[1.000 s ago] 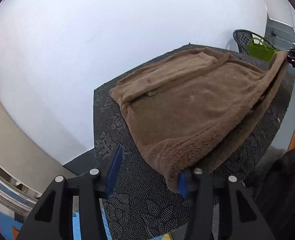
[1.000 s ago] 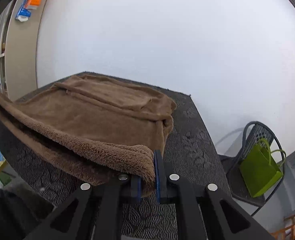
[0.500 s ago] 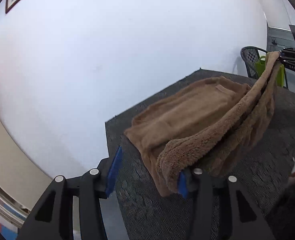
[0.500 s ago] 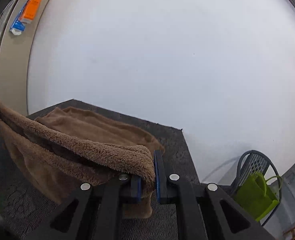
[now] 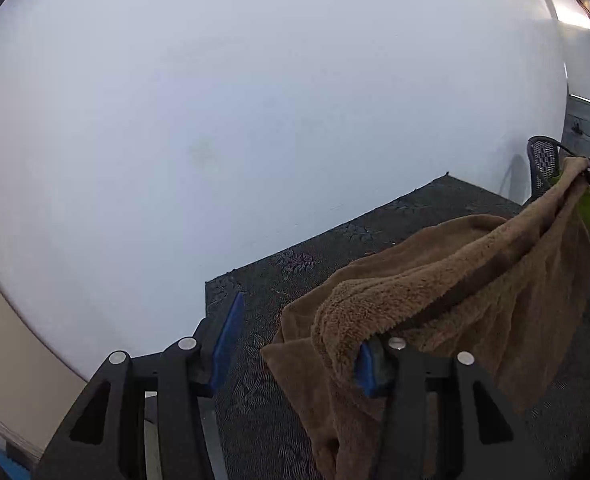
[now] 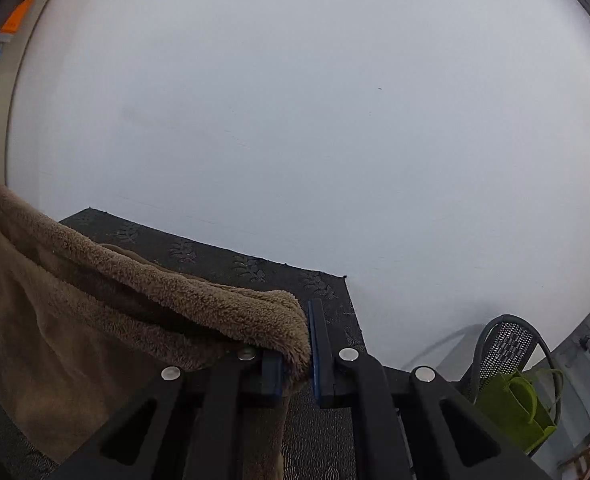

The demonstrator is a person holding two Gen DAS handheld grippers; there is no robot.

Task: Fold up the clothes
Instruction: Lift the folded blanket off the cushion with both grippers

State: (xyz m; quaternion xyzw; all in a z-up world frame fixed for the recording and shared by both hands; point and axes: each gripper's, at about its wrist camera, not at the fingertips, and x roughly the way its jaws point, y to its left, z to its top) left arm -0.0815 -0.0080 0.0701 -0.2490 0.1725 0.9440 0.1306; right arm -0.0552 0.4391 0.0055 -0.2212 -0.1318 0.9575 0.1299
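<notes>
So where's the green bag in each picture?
Left wrist view: the green bag peeks out at the far right edge, mostly hidden behind the lifted brown blanket.
Right wrist view: the bag is in the bottom right corner.
Shared landmark: the black mesh chair beside the bag.

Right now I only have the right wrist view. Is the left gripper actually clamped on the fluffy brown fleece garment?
Observer: No. The left gripper stands wide open. The fluffy brown fleece garment only drapes over one of its fingers.
Operator: Anything between its fingers?
Observer: Only the dark patterned table cover shows in the gap.
Operator: Does that end hang loose?
Observer: Yes, a flap hangs down beside that finger. I cannot tell whether it touches the cover.
</notes>
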